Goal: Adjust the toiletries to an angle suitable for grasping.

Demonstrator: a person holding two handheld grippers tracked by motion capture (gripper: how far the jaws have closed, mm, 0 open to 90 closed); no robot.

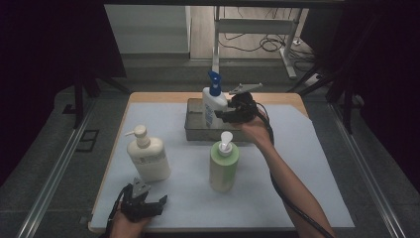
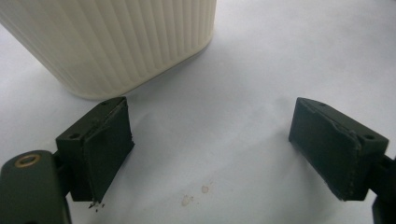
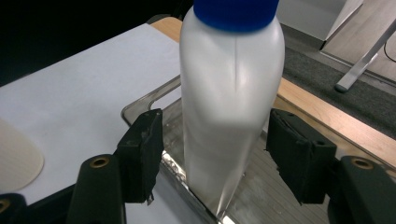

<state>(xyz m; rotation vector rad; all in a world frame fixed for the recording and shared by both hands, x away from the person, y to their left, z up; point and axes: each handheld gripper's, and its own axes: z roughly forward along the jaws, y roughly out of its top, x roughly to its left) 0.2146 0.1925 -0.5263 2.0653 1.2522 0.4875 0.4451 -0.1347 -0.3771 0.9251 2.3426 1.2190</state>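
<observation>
A white sheet (image 1: pixel 297 198) covers the table. At its near left the left gripper (image 1: pixel 148 206) rests with jaws wide apart and empty, just near of the cream bottle (image 1: pixel 147 157). The green bottle (image 1: pixel 224 167) stands mid-table. At far centre the blue-capped bottle (image 1: pixel 214 101) stands in the metal tray (image 1: pixel 194 130), between the right gripper's (image 1: pixel 221 116) jaws, which flank it without touching.
</observation>
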